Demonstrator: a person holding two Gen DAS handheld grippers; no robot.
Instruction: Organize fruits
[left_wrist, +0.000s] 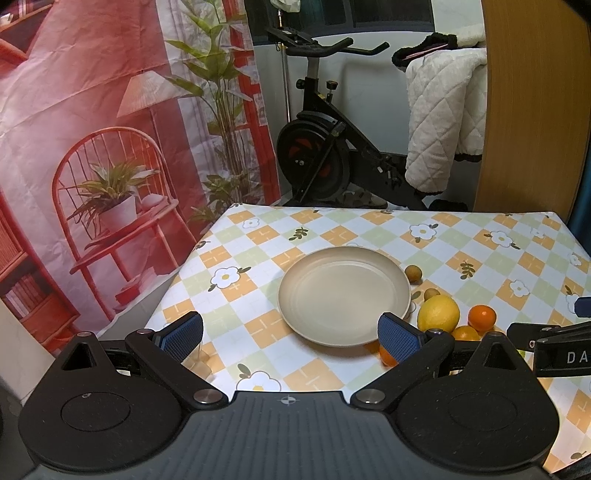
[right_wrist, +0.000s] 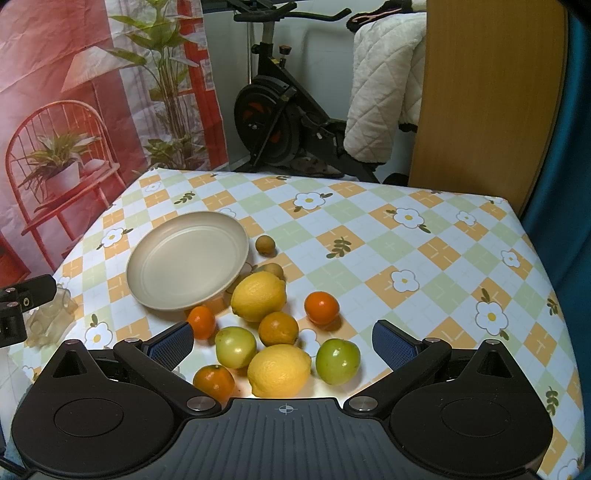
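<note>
A beige plate lies empty on the checked tablecloth; it also shows in the left wrist view. Fruits lie loose to its right: two lemons, several oranges, two green apples and two small brown fruits. My right gripper is open and empty, just above the nearer lemon and apples. My left gripper is open and empty, at the plate's near edge. The left wrist view shows a lemon and oranges.
A crumpled clear plastic piece lies near the table's left edge. An exercise bike and a quilted blanket stand beyond the table's far edge. A wooden panel rises at the far right. A printed backdrop hangs left.
</note>
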